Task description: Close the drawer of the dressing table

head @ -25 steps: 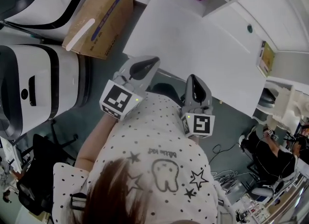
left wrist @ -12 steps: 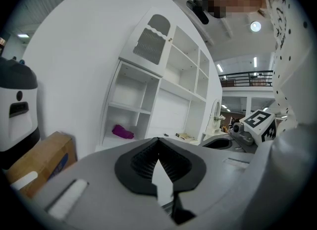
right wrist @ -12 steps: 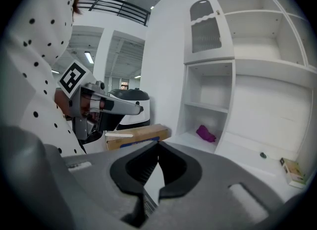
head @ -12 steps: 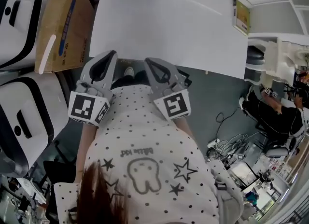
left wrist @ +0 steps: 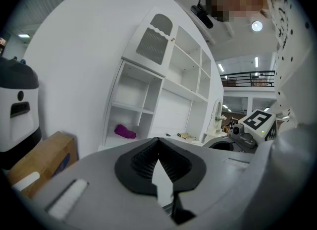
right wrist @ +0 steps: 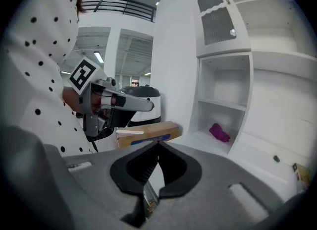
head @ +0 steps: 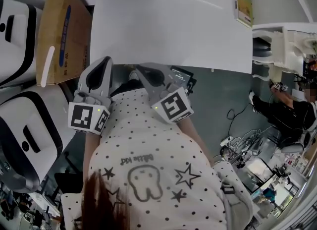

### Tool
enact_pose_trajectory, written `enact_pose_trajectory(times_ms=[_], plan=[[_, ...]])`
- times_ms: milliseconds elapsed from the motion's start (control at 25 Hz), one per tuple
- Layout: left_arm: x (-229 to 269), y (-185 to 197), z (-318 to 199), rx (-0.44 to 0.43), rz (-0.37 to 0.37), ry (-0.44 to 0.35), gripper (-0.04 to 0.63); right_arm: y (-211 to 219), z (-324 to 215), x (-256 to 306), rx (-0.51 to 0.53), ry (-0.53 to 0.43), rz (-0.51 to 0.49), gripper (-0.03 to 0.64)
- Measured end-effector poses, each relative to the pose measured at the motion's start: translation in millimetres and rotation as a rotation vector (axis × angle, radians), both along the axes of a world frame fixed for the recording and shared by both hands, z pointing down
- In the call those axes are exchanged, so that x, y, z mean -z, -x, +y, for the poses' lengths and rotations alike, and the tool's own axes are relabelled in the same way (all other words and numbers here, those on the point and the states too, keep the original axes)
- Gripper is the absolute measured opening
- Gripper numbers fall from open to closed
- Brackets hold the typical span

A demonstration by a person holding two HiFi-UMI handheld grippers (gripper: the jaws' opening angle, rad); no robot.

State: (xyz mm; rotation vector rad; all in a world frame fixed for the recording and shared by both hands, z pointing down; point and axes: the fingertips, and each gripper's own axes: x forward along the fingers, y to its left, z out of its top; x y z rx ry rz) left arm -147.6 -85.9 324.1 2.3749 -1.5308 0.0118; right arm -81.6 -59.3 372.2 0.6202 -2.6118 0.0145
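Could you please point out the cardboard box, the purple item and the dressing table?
cardboard box (head: 55, 31), head view, its brown top face.
purple item (right wrist: 219, 132), right gripper view, its middle.
dressing table (head: 168, 30), head view, its bare white top.

The left gripper (head: 104, 62) is held in front of the torso on the left, pointing far and almost level. Its 2 jaws meet at the tips, with nothing between them. The right gripper (head: 142, 68) is just beside it on the right, pointing far-left and tipped a little down. Its 2 jaws are also together and empty. The left cube (head: 88, 118) and right cube (head: 172, 107) sit at the near ends, close against the torso. The bare left forearm (head: 89, 150) runs near from its cube.
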Motion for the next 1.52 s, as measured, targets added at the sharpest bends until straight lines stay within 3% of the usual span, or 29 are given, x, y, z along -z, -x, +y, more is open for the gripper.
enact_pose_trajectory(times_ms=[360, 600, 920, 1040, 1520], plan=[[-6.7, -17.1, 3.5, -0.056, 0.006, 0.054, -0.002, -17.6, -21.7, -7.6, -0.122, -0.035, 0.122, 0.003], [-7.0, -14.2, 5.5, -0.045, 0.011, 0.05, -0.002, -9.0, -19.2, -6.3, -0.118, -0.057, 0.15, 0.003], [-8.1, -18.1, 3.6, -0.071, 0.007, 0.053, -0.001, -21.3, -20.2, -7.9, -0.196, -0.052, 0.115, 0.003], [-10.4, -21.8, 5.2, -0.095, -0.027, 0.052, -0.002, -25.8, -20.3, -8.5, -0.231, -0.042, 0.099, 0.003], [-9.3, -46.2, -2.2, -0.129, -0.09, 0.022, -0.002, -38.5, -28.3, -6.4, -0.224, -0.066, 0.094, 0.003]])
